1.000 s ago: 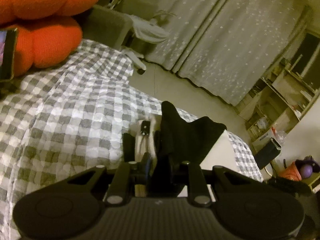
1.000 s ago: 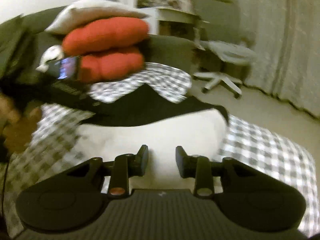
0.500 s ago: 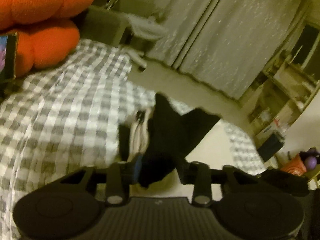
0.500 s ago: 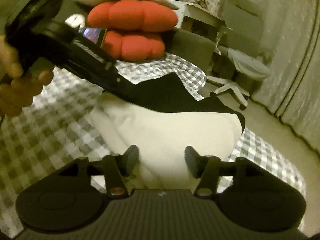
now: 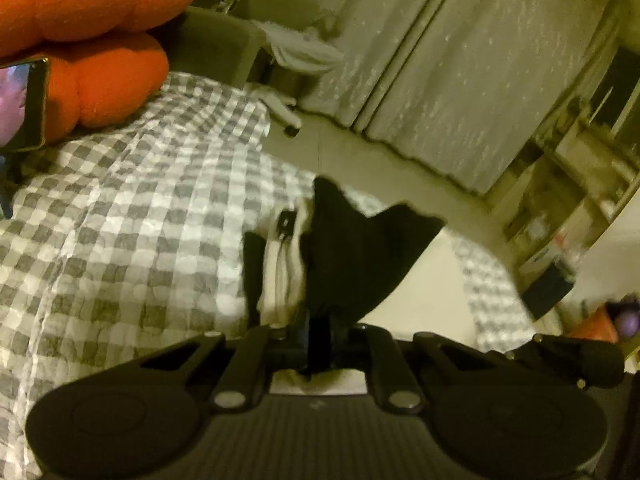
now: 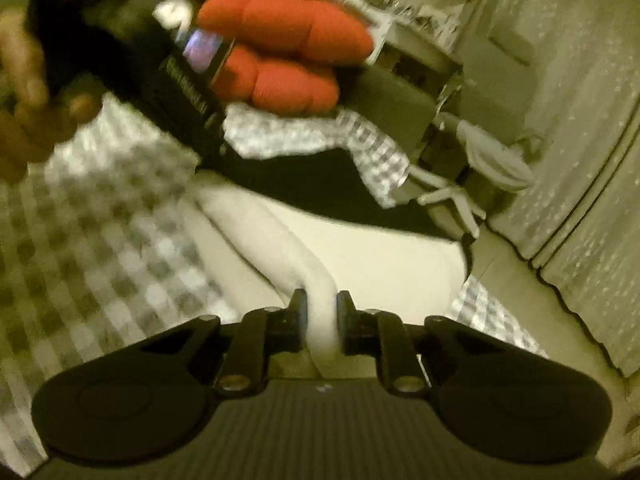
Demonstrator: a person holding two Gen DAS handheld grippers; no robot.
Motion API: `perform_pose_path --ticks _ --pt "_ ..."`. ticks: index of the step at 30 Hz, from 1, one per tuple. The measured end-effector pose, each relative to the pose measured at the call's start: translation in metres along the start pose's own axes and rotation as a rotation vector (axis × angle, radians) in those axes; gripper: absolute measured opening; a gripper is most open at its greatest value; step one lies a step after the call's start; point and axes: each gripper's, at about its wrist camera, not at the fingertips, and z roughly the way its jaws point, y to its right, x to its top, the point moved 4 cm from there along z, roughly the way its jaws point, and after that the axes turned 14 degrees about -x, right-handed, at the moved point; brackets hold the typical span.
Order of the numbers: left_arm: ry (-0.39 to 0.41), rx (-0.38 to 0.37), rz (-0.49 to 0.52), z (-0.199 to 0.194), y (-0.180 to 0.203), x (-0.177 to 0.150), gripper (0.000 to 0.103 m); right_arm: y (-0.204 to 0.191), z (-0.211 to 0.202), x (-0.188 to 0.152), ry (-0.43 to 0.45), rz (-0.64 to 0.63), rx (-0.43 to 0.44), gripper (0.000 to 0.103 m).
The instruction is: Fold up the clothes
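Observation:
A white garment with a black band (image 5: 360, 256) lies on the grey-and-white checked bed cover (image 5: 120, 216). My left gripper (image 5: 320, 334) is shut on the black band, which rises in a peak just beyond the fingers. In the right wrist view, my right gripper (image 6: 322, 312) is shut on a raised fold of the white cloth (image 6: 372, 252). The left gripper (image 6: 218, 156) comes in from the upper left, held by a hand (image 6: 24, 92), and pinches the black edge (image 6: 320, 184). The cloth is stretched between the two grippers.
Orange cushions (image 5: 88, 40) and a lit phone screen (image 5: 20, 108) sit at the head of the bed. Past the bed edge are bare floor (image 5: 360, 160), a swivel chair (image 6: 492, 160), long curtains (image 5: 460, 80) and cluttered shelves (image 5: 580, 180).
My right gripper was open over the white cloth and has now shut on a fold of it. My left gripper keeps its hold on the black band.

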Motion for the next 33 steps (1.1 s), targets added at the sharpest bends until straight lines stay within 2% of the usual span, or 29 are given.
perform_pose_path --ticks 3,6,7,10,12,15,19,23,26,29,33 --pt "-0.016 0.014 0.007 0.005 -0.003 -0.001 0.009 -0.008 0.006 -0.002 -0.011 -0.026 -0.008 0.019" --pt "-0.028 0.026 0.012 0.008 -0.006 -0.001 0.011 -0.002 0.006 -0.003 -0.016 0.0 0.011 0.02" --pt "-0.011 0.023 0.003 0.005 -0.008 0.002 0.016 -0.002 0.006 -0.004 -0.016 0.005 0.014 0.02" --pt "0.041 0.018 -0.018 -0.007 -0.012 0.011 0.02 -0.002 0.006 -0.003 -0.015 0.012 0.016 0.021" --pt "0.096 0.038 0.012 -0.015 -0.008 0.017 0.021 -0.002 0.007 -0.001 -0.014 0.021 0.015 0.021" --pt "0.131 0.0 0.048 -0.018 0.004 0.018 0.021 -0.003 0.007 0.002 -0.009 0.033 0.016 0.021" --pt "0.111 -0.009 0.14 -0.004 0.022 0.012 0.021 0.001 0.005 0.005 0.003 0.072 0.025 0.021" --pt "0.08 0.015 0.14 0.011 0.02 0.009 0.021 0.004 0.003 0.01 0.026 0.109 0.033 0.021" --pt "0.052 0.073 0.193 0.018 0.019 0.005 0.02 -0.008 0.008 0.004 0.0 0.029 0.027 0.021" --pt "0.008 0.13 0.233 0.024 0.016 -0.001 0.012 -0.015 0.005 0.0 0.003 -0.042 0.031 0.027" --pt "0.0 0.143 0.243 0.024 0.012 0.001 0.006 0.019 -0.007 0.004 0.039 0.136 0.055 0.026"
